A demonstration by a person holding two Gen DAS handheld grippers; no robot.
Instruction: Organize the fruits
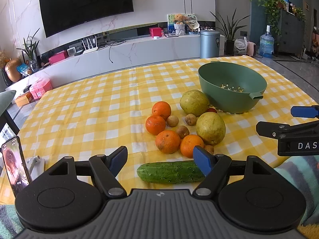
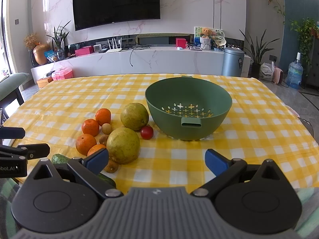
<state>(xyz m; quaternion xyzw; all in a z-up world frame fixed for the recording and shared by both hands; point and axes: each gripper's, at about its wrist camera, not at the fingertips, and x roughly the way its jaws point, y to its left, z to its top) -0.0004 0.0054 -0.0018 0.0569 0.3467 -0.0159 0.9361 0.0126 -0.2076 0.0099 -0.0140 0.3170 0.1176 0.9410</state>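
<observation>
Left gripper (image 1: 160,160) spread wide, nothing between its blue pads, hanging low over the near edge of the yellow checked tablecloth (image 1: 83,107). Right there past the tips lies a cucumber (image 1: 169,172), dark green and bumpy, lying crosswise, its right end tucked behind the right-hand pad. Over on the other side, the right gripper (image 2: 157,160) is just as wide open, empty too, with bare cloth between its pads.

Now the pile. Four oranges (image 1: 167,141) in a loose arc, bright skin, the nearest one scuffed with grey. Two big yellow-green pears (image 1: 211,128), speckled and dull, one behind the other, the far one sitting just beside the green colander bowl (image 1: 232,99). Small brown round fruits (image 1: 182,131) are dotted among them; hard to say what kind. One of them sits half hidden behind the left gripper's right pad. A red tomato (image 2: 147,132) shows clearly from the right wrist, between the pears and the bowl; from the left wrist only a sliver peeks out behind a pear.

The bowl stands upright on the cloth, nothing inside, cross-shaped holes in its bottom. At the far left edge, a phone (image 1: 15,167) on a stand, cut off by the frame.
</observation>
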